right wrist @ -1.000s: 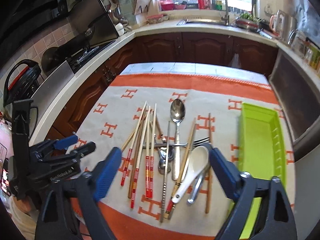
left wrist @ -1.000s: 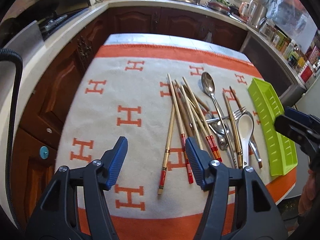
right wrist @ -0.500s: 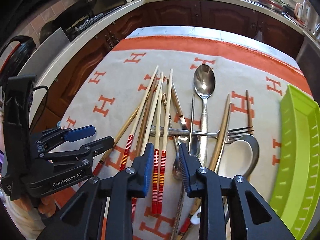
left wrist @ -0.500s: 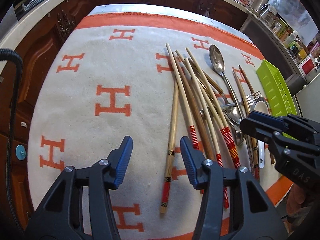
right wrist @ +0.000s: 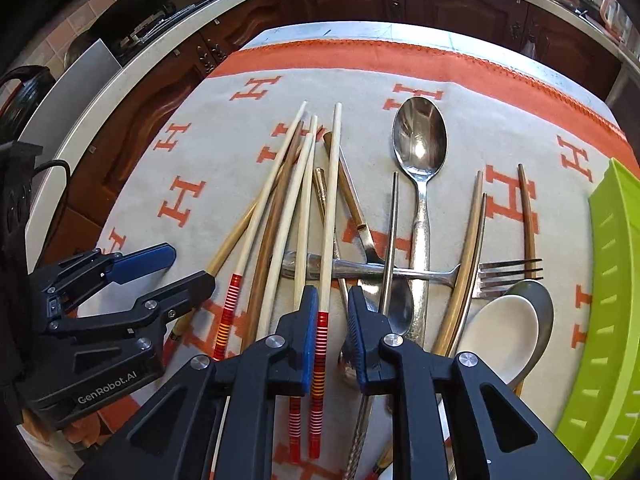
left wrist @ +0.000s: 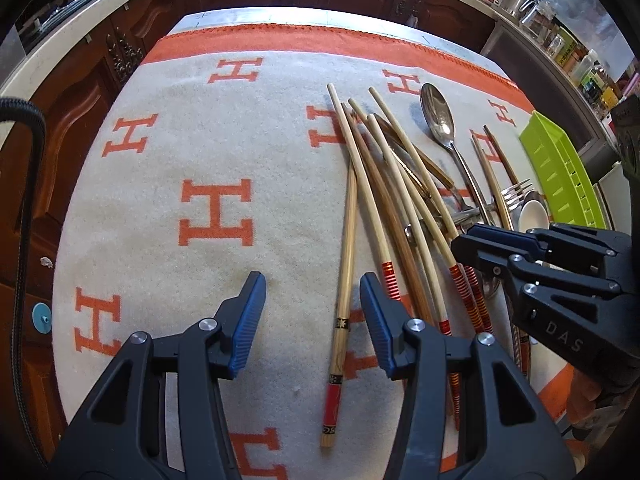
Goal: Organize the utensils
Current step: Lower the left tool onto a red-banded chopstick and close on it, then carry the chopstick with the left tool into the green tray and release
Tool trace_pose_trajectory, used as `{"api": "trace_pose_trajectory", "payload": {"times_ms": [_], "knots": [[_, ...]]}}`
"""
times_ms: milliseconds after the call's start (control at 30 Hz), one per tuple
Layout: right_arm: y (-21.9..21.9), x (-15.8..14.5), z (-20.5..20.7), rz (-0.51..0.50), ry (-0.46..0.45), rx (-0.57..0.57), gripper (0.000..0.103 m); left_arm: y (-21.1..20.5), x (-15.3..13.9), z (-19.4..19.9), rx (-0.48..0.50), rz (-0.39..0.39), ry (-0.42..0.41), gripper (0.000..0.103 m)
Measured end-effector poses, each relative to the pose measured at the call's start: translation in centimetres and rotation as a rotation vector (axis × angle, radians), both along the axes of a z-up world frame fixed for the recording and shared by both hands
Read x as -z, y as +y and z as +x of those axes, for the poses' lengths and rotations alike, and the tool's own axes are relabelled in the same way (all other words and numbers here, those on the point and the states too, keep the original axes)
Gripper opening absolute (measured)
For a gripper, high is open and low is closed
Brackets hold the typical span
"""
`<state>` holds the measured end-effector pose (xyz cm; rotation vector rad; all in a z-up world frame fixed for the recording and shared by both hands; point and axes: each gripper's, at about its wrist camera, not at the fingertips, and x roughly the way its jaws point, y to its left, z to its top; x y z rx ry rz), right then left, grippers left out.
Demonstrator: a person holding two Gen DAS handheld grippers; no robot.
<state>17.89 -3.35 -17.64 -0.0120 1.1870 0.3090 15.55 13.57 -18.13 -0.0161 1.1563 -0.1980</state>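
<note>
a heap of utensils lies on the right half of the desk (left wrist: 256,16): pale bamboo chopsticks (right wrist: 276,208) with red-striped ends fanned over darker wooden ones, a long steel spoon (right wrist: 420,148), a fork (right wrist: 508,274) laid crosswise, a white ceramic spoon (right wrist: 500,332) nested in a grey one. one chopstick (left wrist: 346,264) with a red and black end lies apart on the left edge of the heap. a lime green tray (right wrist: 612,300) sits just right of the heap.

a cream cloth (left wrist: 160,184) with orange h marks and an orange border covers the desk. dark wooden kitchen cabinets (right wrist: 440,0) and a pale counter ring it.

the right hand-held gripper (right wrist: 332,320) has just been closing; its jaws stand narrow, with a red-striped chopstick (right wrist: 330,216) against the left pad, the right pad still apart. the left hand-held gripper (left wrist: 312,312) is spread over bare cloth beside the lone chopstick.
</note>
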Motion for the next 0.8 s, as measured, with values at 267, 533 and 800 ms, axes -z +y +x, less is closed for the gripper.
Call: {"api": "trace_pose_trajectory", "payload": {"times_ms": [267,533,800], "knots": [[0.8,0.1,-0.1,-0.05,-0.003,-0.037,0.015,-1.0,0.3,0.2,0.01,0.086,-0.034,0.036],[0.1,0.1,0.1,-0.013,0.022,-0.038,0.014,0.1,0.2,-0.1,-0.015,0.052,-0.029,0.005],[-0.5,0.0,0.1,0.018,0.034,-0.001,0.006,1.6,-0.1,-1.7,-0.07,0.028,-0.022,0.004]]}}
